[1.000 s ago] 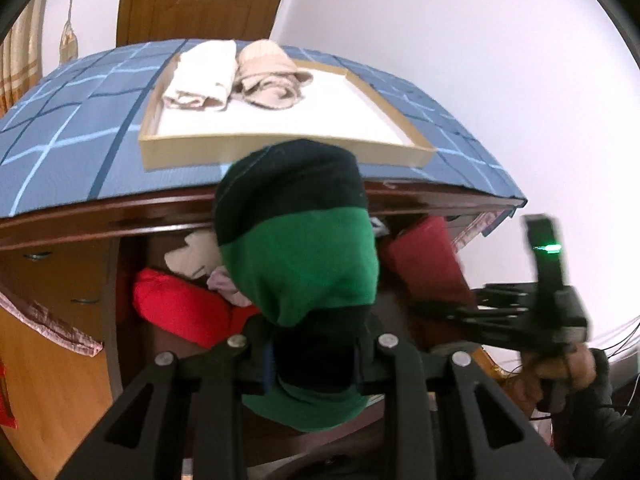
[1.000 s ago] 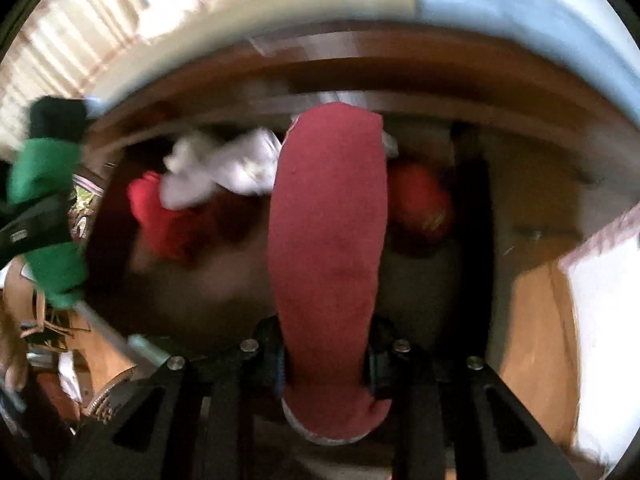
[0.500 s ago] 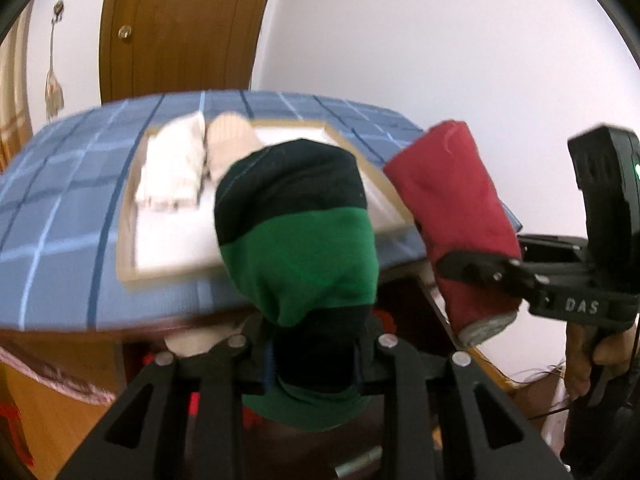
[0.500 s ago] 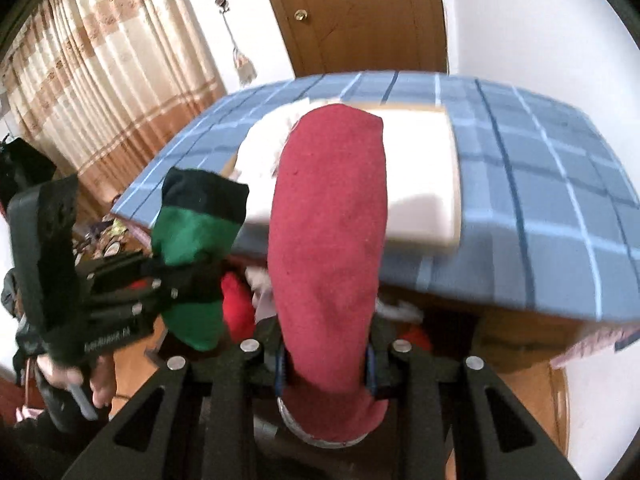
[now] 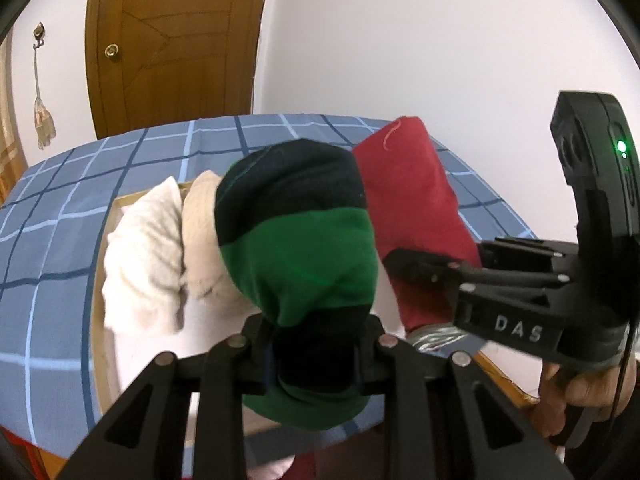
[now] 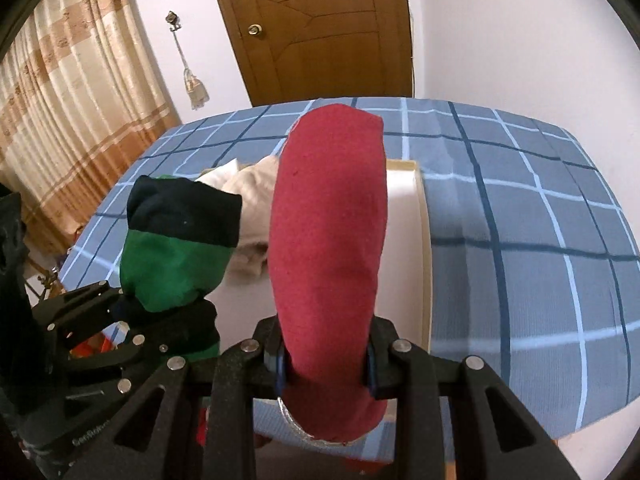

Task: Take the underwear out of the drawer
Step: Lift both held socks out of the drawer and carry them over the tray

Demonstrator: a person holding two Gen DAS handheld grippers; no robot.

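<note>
Overhead, both rolls hang above the blue checked tabletop (image 6: 520, 240) before a wooden door (image 6: 320, 28).

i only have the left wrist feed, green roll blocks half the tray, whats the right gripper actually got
Observer: The right gripper is shut on the red roll, pinched near its lower end.
Operator: any room in the tray on that side
Observer: Yes, bare white tray shows right of the red roll, up to its wooden rim.
Operator: whats left of the table
Observer: A striped beige curtain hangs there.
</note>
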